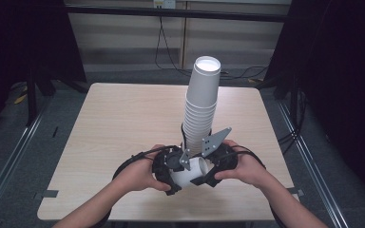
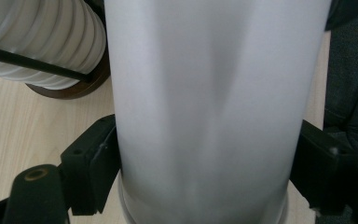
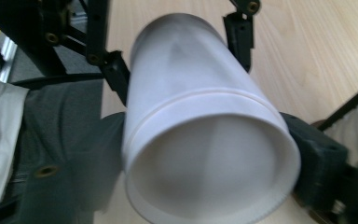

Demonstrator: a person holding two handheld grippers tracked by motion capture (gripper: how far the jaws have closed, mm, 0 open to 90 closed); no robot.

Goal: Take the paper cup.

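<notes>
**One paper cup, two claws, go easy**

I have a single white paper cup (image 1: 188,173) lying on its side between my two claws, low over the near edge of the table (image 1: 123,118), just in front of the tall cup stack (image 1: 201,111). My left claw (image 2: 205,182) is clamped across the cup's wall, a jaw on either flank. My right claw (image 3: 209,154) grips just behind the open rim, mouth toward its camera. I judge the cup very light, thin-walled and easily dented, a bit slick too. The rolled rim is stiffest, so I would hold near it and squeeze gently.
</notes>
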